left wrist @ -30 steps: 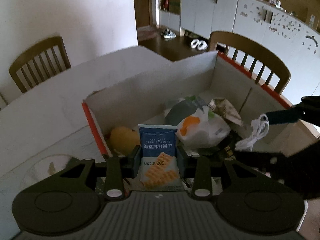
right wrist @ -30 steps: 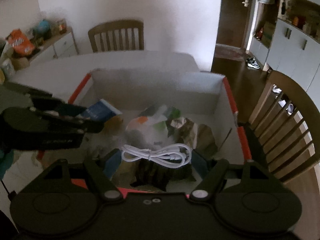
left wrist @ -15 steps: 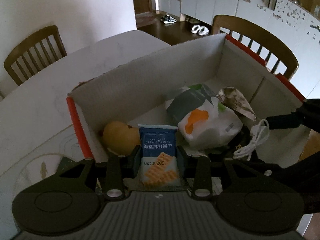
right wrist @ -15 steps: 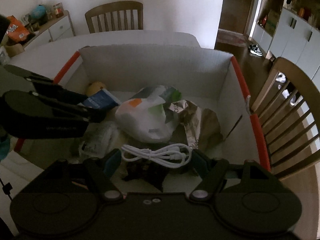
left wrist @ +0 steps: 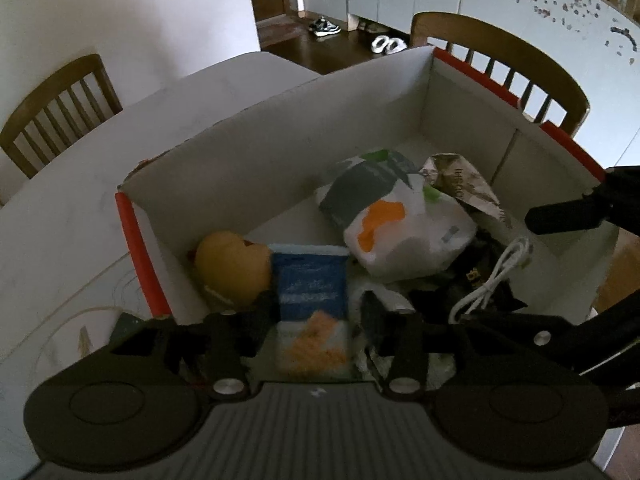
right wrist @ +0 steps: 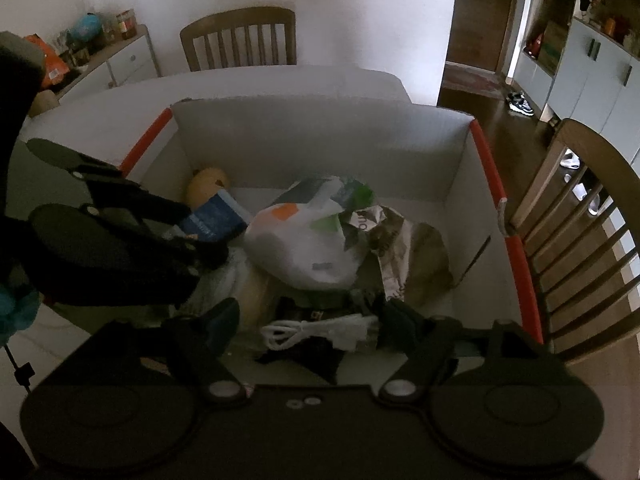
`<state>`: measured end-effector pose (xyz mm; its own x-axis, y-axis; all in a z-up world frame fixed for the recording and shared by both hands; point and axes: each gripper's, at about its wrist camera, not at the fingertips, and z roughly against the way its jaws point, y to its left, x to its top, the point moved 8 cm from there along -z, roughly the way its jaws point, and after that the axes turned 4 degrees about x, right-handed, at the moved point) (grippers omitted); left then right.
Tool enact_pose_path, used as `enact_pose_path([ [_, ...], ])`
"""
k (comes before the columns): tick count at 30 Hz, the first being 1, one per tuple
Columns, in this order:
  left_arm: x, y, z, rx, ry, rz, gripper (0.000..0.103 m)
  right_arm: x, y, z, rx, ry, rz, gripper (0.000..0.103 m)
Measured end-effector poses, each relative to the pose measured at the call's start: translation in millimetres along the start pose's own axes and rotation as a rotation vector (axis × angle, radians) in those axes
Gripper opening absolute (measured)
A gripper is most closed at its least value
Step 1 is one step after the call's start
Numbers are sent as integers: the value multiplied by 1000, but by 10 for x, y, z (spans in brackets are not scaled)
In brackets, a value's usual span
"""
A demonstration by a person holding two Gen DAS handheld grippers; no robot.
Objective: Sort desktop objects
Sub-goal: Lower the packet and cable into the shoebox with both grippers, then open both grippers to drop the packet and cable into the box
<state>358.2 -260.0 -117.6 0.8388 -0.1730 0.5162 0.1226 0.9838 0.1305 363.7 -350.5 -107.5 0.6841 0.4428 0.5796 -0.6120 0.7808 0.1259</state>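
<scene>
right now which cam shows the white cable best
The right wrist view: the coiled white cable lies close, between the right tongs, which are opening; whether the pads still touch it is unclear. The left wrist view shows the cable only edge-on, at the right of the box.

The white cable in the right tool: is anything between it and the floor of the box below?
Yes. The white cable, between the right tool's opening jaws, hangs over a black wrapper and crumpled bags, not the bare floor of the box.
</scene>
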Motion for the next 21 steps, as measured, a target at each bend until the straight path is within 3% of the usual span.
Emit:
enact_pose_path([
  [1, 3, 10, 20, 5, -8, 5, 69, 2, -3, 16, 0, -3, -2, 81],
  [21, -80, 85, 482, -45, -82, 55, 77, 29, 47, 367, -4, -82, -16, 84],
])
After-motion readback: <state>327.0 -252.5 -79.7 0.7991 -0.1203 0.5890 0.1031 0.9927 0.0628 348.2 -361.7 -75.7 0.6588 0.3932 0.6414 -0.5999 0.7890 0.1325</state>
